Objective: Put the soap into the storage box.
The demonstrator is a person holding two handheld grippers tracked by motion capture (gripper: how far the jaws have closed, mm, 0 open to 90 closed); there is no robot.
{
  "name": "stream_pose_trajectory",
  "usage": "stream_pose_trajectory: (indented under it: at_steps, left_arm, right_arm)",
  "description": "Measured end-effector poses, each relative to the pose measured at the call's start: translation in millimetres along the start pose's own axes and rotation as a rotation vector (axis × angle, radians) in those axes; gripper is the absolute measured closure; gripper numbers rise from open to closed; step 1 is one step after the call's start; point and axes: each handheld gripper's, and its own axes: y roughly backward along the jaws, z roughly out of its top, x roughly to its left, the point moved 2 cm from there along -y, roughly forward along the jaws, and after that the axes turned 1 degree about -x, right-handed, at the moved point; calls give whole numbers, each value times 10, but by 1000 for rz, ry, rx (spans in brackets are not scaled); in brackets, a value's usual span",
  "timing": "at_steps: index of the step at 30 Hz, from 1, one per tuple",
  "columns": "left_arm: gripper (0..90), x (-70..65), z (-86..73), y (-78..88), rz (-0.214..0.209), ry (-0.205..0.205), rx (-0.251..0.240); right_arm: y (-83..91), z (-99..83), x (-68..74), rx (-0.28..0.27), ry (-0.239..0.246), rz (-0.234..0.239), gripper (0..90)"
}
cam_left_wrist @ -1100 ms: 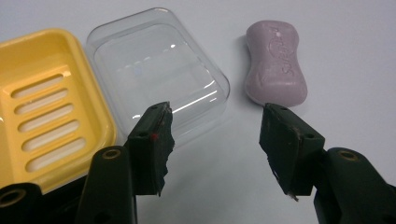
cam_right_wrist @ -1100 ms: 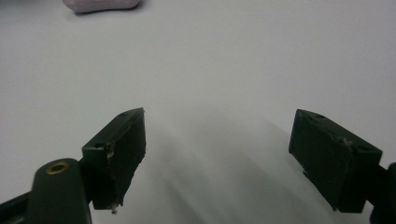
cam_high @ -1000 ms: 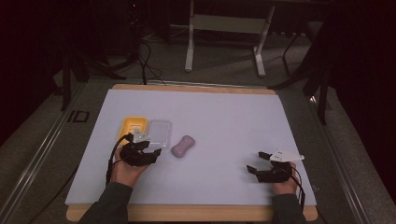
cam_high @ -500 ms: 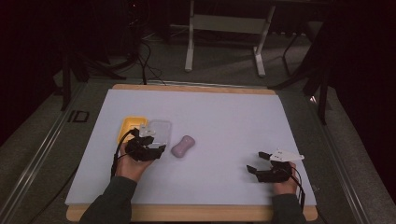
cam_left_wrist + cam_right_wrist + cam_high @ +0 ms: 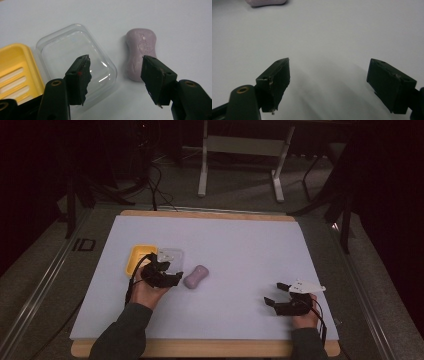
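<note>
The clear plastic lid [image 5: 77, 53] lies flat on the white table cover [image 5: 240, 245], its left edge touching or slightly overlapping the yellow soap dish [image 5: 15, 67]; both are empty, and the dish shows slotted ribs across its floor. The lid is transparent with rounded corners and a raised rim, glints of light on its near right corner. The left gripper [image 5: 116, 75] hovers just over the near right part of the lid, its jaws having just been opening, now apart with nothing pressed between the pads; the left jaw stands over the lid, the right jaw in front of the near end of the purple soap bar [image 5: 141, 53]. The soap lies just right of the lid, apart from it by a narrow strip of bare cover, waisted in the middle with an embossed mark on top. In the high view the dish [image 5: 139, 257], the lid [image 5: 171, 256] and the soap [image 5: 196, 276] sit in a row at the left of the table, with wide open cover behind, ahead and to the right. The right gripper [image 5: 276, 293] rests well apart near the front right, close to the cover's near edge, jaws spread wide over bare cover and holding nothing.
</note>
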Motion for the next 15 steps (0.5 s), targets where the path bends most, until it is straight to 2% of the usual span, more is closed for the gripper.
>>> stream_pose_trajectory:
  at_steps: [9,15]
  left_arm:
    - [403,-37,102,-46,-4,-8,2]
    - [403,-64,137,-92,-3,-18,22]
  right_arm:
    - [2,-1,-3,-3,-1,1,183]
    - [2,0,-4,-3,0,1,183]
